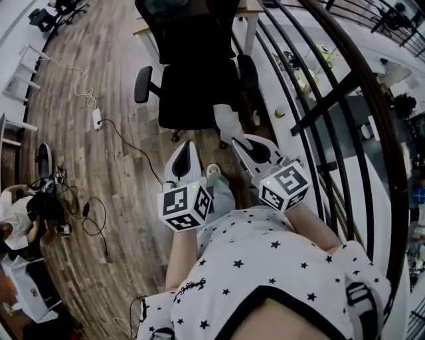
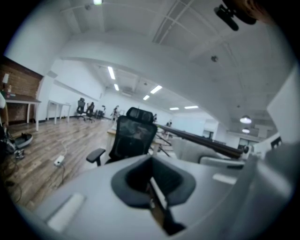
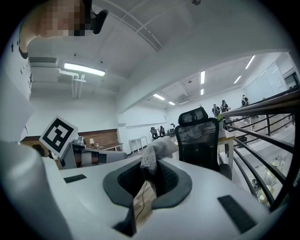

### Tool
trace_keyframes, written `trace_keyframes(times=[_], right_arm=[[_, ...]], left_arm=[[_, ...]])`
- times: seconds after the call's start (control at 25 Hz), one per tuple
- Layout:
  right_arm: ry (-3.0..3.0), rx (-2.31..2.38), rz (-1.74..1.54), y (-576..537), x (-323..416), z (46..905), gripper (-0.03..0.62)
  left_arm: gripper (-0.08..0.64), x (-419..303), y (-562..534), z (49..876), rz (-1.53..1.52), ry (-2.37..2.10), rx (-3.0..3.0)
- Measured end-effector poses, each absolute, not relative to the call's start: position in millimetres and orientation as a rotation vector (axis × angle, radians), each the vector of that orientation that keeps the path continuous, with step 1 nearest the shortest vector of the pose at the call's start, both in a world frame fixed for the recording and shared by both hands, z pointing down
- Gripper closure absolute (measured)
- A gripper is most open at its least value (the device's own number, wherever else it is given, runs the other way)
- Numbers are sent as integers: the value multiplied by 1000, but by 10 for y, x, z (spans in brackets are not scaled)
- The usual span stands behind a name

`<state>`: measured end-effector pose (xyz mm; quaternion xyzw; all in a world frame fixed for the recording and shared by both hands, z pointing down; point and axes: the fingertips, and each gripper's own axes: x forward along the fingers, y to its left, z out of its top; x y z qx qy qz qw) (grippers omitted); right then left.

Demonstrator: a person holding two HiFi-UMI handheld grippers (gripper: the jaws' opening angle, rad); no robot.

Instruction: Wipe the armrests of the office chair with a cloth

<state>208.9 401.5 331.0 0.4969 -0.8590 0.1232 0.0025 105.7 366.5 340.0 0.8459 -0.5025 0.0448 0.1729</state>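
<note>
Two grippers: left gripper (image 1: 186, 150) has its jaws pressed together on nothing; right gripper (image 1: 243, 142) has its jaws pinching the cloth (image 1: 228, 125).
Cloth: grey, bunched, standing out past the right jaws, in the air just short of the seat's front edge and touching no part of the chair.
Office chair (image 1: 192, 66): faces the person; both armrests untouched, left armrest (image 1: 143, 84) and right armrest (image 1: 247, 72).
Risk, cloth: only a corner appears pinched, so a hard drag along an armrest pad could pull it free.
Risk, chair: sideways pressure on an armrest is likely to swivel or roll the chair away from the wipe; the empty left gripper could steady it.
Risk, footing: a floor cable (image 1: 129, 143) runs from the power strip (image 1: 97, 118) toward the person's feet and could catch a step.
Edges: black railing (image 1: 345, 99) stands close beside the right armrest; a bench (image 1: 247, 8) sits behind the backrest.
Open room: bare wooden floor (image 1: 80, 166) on the person's left gives the freer approach; the railing side is tight for the right gripper.
</note>
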Motion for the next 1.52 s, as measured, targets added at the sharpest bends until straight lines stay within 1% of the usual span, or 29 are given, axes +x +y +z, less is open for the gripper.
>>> trace_keyframes(times=[0.88,1.24,1.52], right_arm=[[-2629,1622,435,1879,2070,3285,560],[-2559,1698,476,1341,2261,3454,560],[-2502,1755,507,1155,2507,3564,560]], left_arm=[[558,1168,1565,3485,216,-1289,2452],[558,1321,1009,3635,258,-1209,2471],[558,1486,812,3683,297,-1161,2486]])
